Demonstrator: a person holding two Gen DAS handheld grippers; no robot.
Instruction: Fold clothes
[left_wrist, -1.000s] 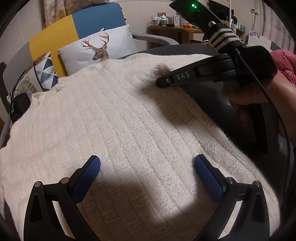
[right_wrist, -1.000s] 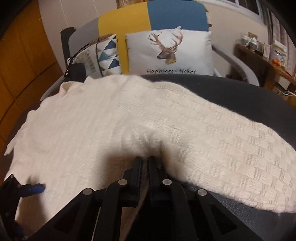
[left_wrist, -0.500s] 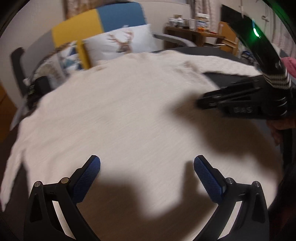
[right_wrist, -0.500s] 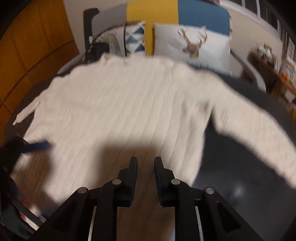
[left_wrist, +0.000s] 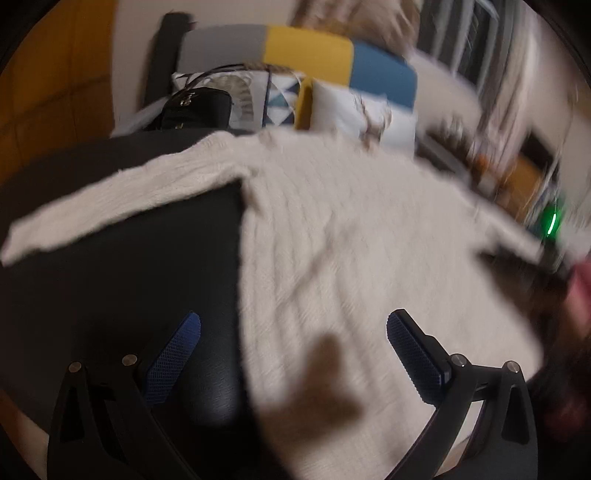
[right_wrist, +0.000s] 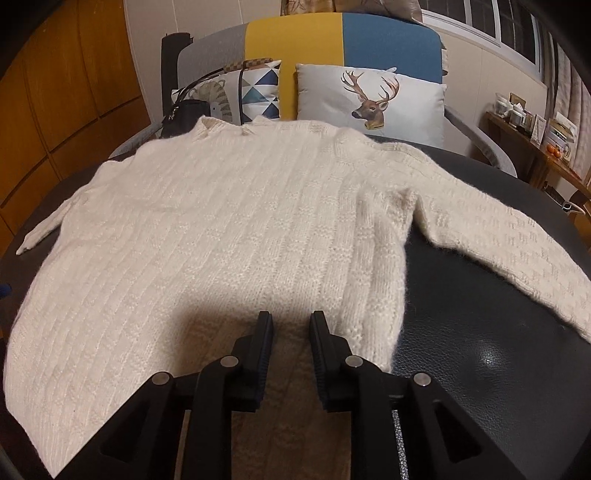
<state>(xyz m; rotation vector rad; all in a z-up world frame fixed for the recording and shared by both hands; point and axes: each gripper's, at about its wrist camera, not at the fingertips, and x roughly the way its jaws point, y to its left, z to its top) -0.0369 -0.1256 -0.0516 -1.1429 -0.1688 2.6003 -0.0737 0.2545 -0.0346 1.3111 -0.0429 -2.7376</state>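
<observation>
A cream knitted sweater (right_wrist: 221, 229) lies spread flat, front up, on a dark round table (right_wrist: 480, 332), with its neck towards the sofa. Its right sleeve (right_wrist: 517, 236) stretches out to the right. My right gripper (right_wrist: 291, 317) hovers over the hem near the sweater's right side. Its jaws are opening, a narrow gap shows, and no fabric is pinched between them. In the blurred left wrist view, my left gripper (left_wrist: 293, 321) stands wide open and empty over the sweater's (left_wrist: 351, 240) left edge. The left sleeve (left_wrist: 110, 195) runs off to the left across the table (left_wrist: 129, 277).
Behind the table stands a grey, yellow and blue sofa (right_wrist: 332, 37) with a deer cushion (right_wrist: 369, 99) and a triangle-pattern cushion (right_wrist: 258, 88). A black handbag (right_wrist: 184, 114) sits at the sweater's far left. A cluttered wooden side table (right_wrist: 535, 129) is at the right.
My right gripper let go of the bunched fabric, opened a little and drew back to the hem. The sweater now lies flat. My left gripper swept leftwards to the sweater's left edge.
</observation>
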